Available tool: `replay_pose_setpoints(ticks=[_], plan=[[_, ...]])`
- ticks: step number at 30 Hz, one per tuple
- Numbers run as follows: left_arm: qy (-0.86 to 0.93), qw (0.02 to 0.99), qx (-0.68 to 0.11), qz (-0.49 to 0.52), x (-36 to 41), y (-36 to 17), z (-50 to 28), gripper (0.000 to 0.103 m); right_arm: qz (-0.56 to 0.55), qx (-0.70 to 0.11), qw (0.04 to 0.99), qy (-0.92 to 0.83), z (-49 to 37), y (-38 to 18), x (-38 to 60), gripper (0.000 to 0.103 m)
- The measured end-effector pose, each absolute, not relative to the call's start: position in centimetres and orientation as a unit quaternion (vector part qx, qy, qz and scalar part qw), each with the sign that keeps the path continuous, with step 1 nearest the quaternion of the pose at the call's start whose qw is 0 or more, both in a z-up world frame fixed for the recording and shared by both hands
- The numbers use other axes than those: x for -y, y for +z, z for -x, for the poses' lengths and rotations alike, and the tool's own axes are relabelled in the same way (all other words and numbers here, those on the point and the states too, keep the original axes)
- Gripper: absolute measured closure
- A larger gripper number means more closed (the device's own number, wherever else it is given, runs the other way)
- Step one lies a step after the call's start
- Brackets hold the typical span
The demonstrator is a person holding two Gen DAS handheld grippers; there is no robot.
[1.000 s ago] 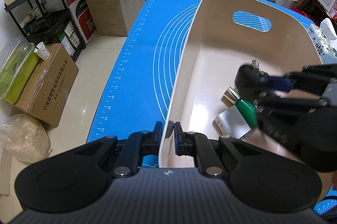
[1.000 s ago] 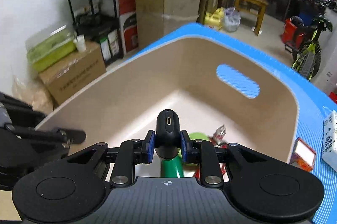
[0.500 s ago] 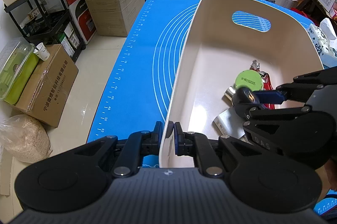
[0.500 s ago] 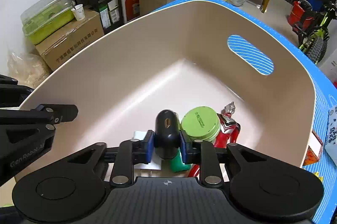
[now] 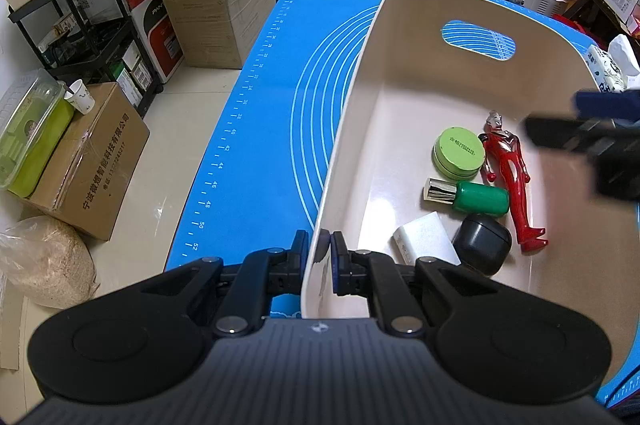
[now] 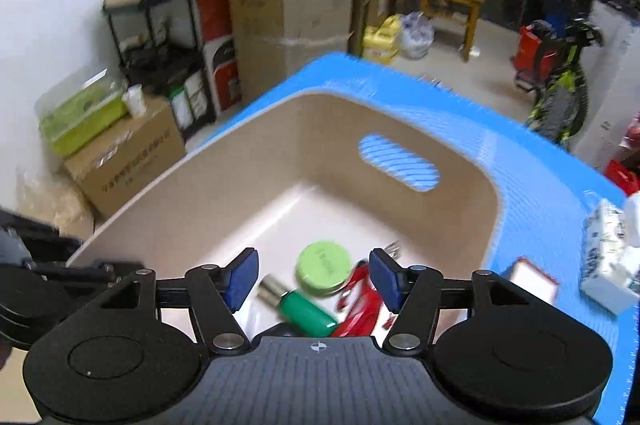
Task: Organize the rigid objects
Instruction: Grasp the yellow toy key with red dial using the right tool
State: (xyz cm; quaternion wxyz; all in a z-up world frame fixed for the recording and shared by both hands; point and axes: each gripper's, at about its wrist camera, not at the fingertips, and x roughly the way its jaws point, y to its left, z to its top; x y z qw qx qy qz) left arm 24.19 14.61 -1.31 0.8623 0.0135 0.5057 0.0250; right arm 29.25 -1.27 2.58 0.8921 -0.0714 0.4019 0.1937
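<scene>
Left wrist view shows the black case (image 5: 482,243) dropped in the bin (image 5: 352,129) beside the bottle (image 5: 468,195), right gripper (image 6: 314,279) empty, opening, lifting away; left gripper (image 5: 320,259) still pinches the rim

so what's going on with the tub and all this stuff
A person with a tool in each hand is sorting small things into a beige tub on a blue mat. The left tool is clamped on the tub's near wall. The right tool is opening above it with nothing between its pads. A black case lies in the tub beside a green bottle, green tin and red figure.
</scene>
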Motion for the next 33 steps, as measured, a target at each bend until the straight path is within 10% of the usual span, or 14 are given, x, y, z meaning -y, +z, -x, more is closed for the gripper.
replay_pose_setpoints(ticks=[33], plan=[[0.026,0.863,-0.505,-0.015,-14.6,-1.3,-24.2,0.089,-0.006,-0.451,0.891,-0.043,-30.7,-8.7,15.5,0.02]])
